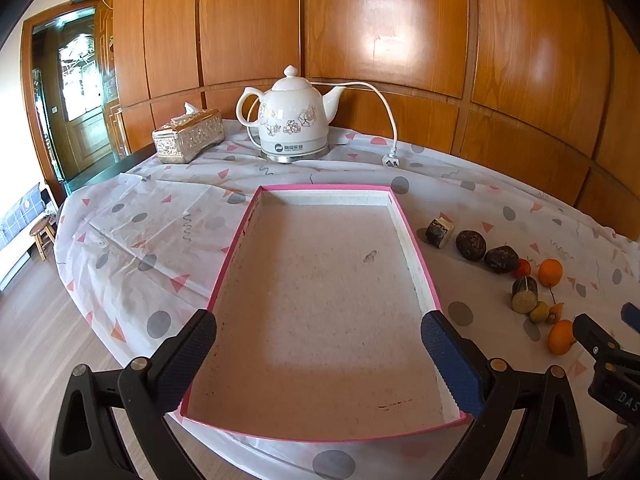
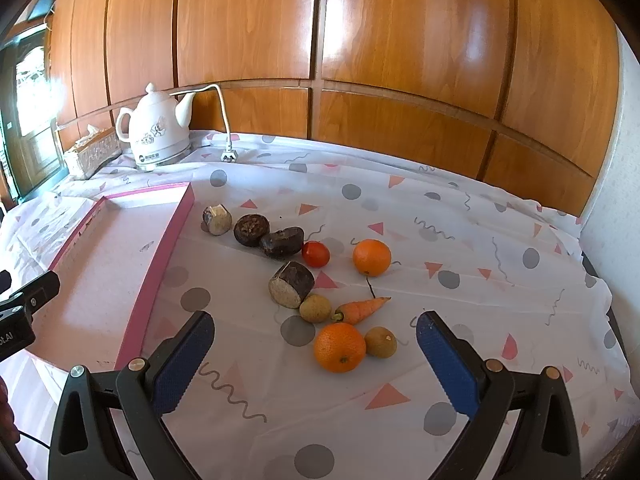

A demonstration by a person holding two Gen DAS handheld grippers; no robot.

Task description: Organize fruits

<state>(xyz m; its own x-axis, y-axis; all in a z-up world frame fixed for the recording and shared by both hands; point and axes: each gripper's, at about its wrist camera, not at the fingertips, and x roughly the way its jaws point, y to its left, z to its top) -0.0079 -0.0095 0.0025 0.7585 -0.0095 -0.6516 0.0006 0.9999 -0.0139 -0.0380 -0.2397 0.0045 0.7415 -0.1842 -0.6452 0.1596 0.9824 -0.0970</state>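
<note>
A shallow pink-edged tray (image 1: 414,240) (image 2: 166,236) lies bare on the patterned cloth. My left gripper (image 1: 316,338) hovers open over its near end, nothing between the fingers. Right of the tray lies a cluster of produce: two oranges (image 2: 340,347) (image 2: 371,257), a small carrot (image 2: 362,306), a red tomato (image 2: 315,254), two small tan fruits (image 2: 315,308) (image 2: 381,342), and several dark brown lumps (image 2: 251,230) (image 2: 291,284). My right gripper (image 2: 314,338) stands open just before the near orange, empty. The same produce shows in the left wrist view (image 1: 550,272).
A white floral kettle (image 1: 294,120) (image 2: 154,132) with its cord and loose plug (image 1: 390,160) stands at the table's back. A silver tissue box (image 1: 188,140) sits left of it. Wood panelling rises behind. The table edge drops to the floor on the left (image 1: 60,320).
</note>
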